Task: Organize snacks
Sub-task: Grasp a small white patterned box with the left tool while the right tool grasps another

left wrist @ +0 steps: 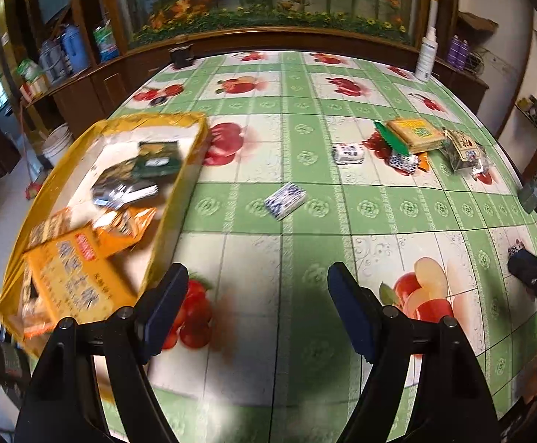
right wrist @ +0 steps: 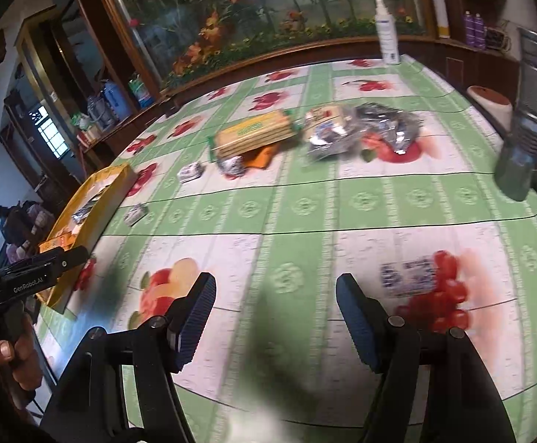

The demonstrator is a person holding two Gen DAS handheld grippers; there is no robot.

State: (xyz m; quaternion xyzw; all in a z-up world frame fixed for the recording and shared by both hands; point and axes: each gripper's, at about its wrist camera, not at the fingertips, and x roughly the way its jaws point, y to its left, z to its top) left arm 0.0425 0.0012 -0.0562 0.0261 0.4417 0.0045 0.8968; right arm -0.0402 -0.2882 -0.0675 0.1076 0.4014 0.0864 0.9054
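Note:
A yellow tray [left wrist: 180, 118] sits at the table's left edge and holds several snack packs, among them an orange box [left wrist: 72, 280] and dark foil packets [left wrist: 132, 181]; it also shows in the right wrist view [right wrist: 109, 177]. My left gripper [left wrist: 257, 295] is open and empty, just right of the tray's near corner. A small blue-white candy [left wrist: 285, 200] lies ahead of it. A yellow cracker pack [left wrist: 414, 133] and more snacks lie at the far right. My right gripper [right wrist: 276, 306] is open and empty. A blue-white candy [right wrist: 407, 275] lies just right of it.
The table wears a green fruit-print cloth [left wrist: 305, 155]. A white spray bottle [left wrist: 425, 55] stands at the far edge. In the right wrist view, a yellow cracker pack [right wrist: 253, 134], foil packets [right wrist: 379, 125] and small candies [right wrist: 191, 171] lie mid-table; a grey object [right wrist: 519, 147] stands right.

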